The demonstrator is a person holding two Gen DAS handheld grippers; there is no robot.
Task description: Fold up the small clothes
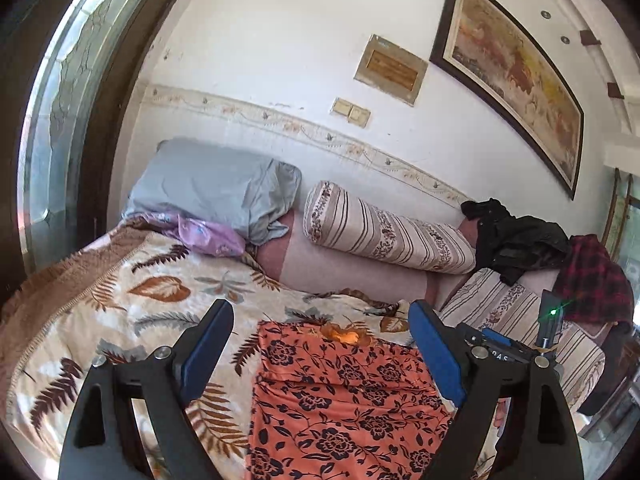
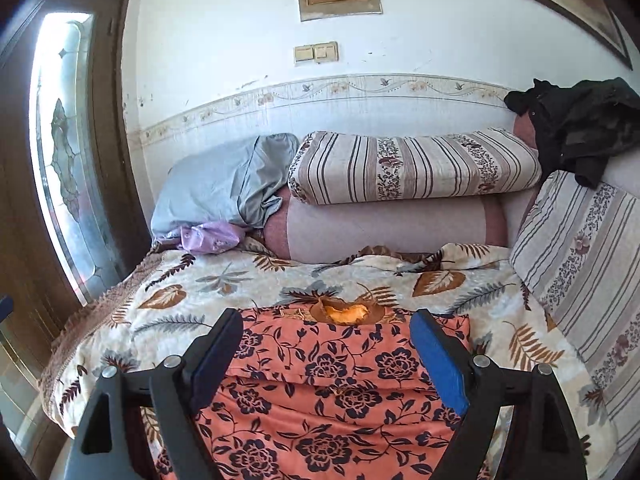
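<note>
An orange garment with dark flower print (image 1: 344,396) lies flat on the leaf-patterned blanket (image 1: 120,300), with a fold across its upper part. It also shows in the right wrist view (image 2: 336,392), where the blanket (image 2: 192,296) spreads around it. My left gripper (image 1: 320,320) is open and empty, hovering over the garment's left part. My right gripper (image 2: 326,328) is open and empty above the garment's middle. The right gripper's body (image 1: 504,352) shows at the right edge of the left wrist view.
Against the wall lie a grey-blue pillow (image 2: 224,188), a striped bolster (image 2: 408,168) and a pink cushion roll (image 2: 384,228). A black jacket (image 2: 580,124) lies at the back right, with a red plaid cloth (image 1: 596,276). A striped cushion (image 2: 580,248) stands right. A glass door (image 2: 60,152) is left.
</note>
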